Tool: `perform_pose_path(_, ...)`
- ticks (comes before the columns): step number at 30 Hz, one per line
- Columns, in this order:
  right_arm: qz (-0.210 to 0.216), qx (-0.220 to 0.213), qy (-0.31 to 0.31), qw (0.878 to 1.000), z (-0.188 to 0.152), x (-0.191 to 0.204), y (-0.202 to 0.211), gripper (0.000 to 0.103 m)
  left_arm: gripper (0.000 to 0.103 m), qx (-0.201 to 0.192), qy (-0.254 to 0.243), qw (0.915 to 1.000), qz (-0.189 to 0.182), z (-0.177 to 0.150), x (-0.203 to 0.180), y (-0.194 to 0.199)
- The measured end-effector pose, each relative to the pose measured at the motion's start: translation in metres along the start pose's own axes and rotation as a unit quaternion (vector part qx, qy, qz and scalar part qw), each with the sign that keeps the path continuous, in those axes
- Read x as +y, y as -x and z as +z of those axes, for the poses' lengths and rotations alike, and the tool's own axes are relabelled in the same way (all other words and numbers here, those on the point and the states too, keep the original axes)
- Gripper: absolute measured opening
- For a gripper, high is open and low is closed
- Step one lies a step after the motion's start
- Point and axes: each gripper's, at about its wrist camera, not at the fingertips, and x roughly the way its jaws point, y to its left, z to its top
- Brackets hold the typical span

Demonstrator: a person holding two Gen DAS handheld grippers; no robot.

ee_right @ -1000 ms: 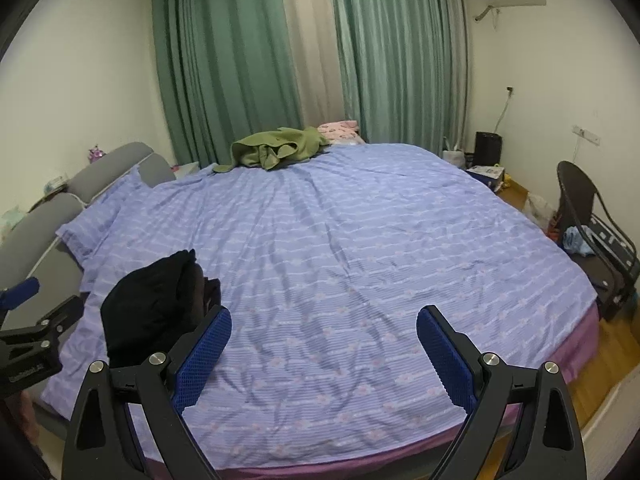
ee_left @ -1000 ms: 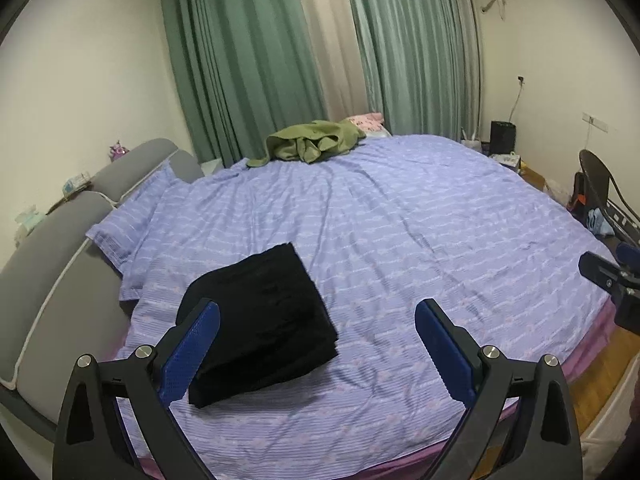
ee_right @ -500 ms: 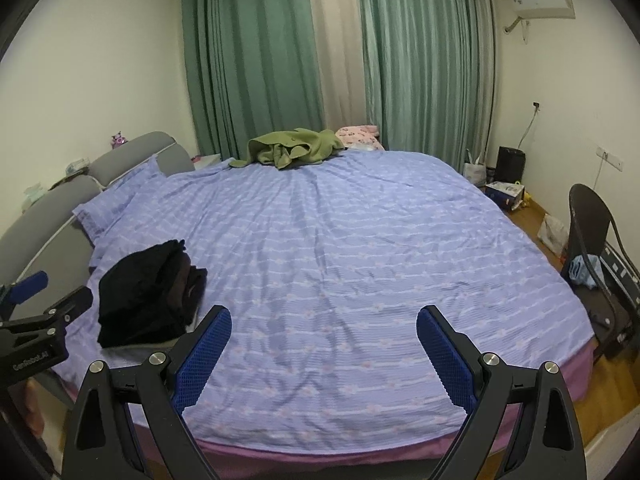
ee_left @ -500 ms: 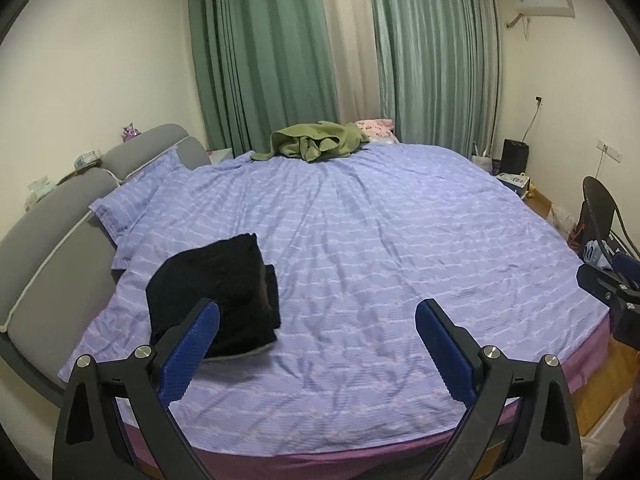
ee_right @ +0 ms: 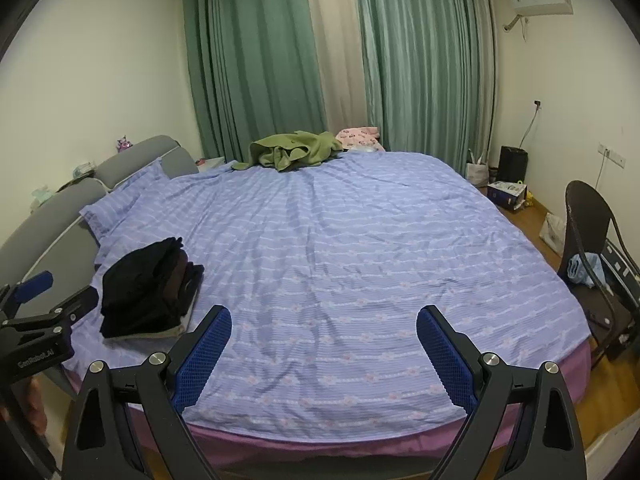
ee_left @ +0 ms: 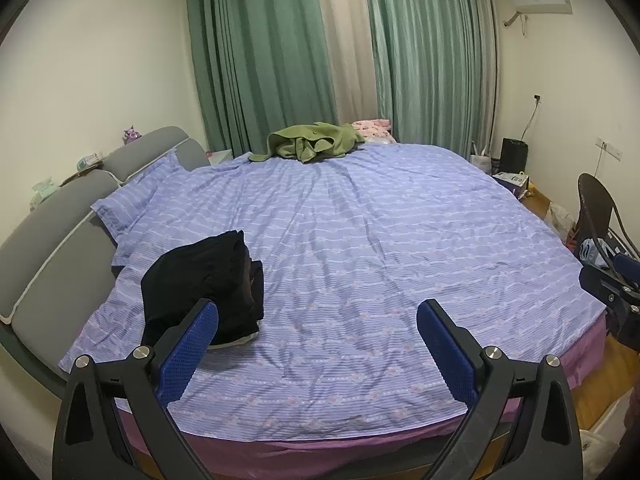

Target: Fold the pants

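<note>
Folded black pants (ee_left: 204, 284) lie in a stack on the left side of the bed (ee_left: 380, 248), near the grey headboard; they also show in the right wrist view (ee_right: 148, 292). My left gripper (ee_left: 318, 322) is open and empty, held back from the bed's near edge, the pants just beyond its left finger. My right gripper (ee_right: 324, 326) is open and empty, also back from the bed, with the pants to its left. The left gripper's body shows at the left edge of the right wrist view (ee_right: 36, 320).
A crumpled green garment (ee_left: 312, 142) and a pink item (ee_left: 372, 126) lie at the bed's far side by the curtains. A grey headboard (ee_left: 52, 232) runs along the left. A dark chair (ee_right: 592, 248), boxes and a black bin (ee_right: 513, 162) stand on the floor at right.
Both grippers have pulled back and up from the bed, so the pants look smaller and farther. The pants stay folded in place. Both grippers remain open.
</note>
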Motion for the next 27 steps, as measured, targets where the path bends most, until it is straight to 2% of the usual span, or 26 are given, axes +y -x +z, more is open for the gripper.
perform_pose_path(27, 0.009, 0.000, 0.000, 1.000, 0.000, -0.015, 0.002, 0.095, 0.103, -0.002, 0.002, 1.0000, 0.002, 0.005, -0.012, 0.005)
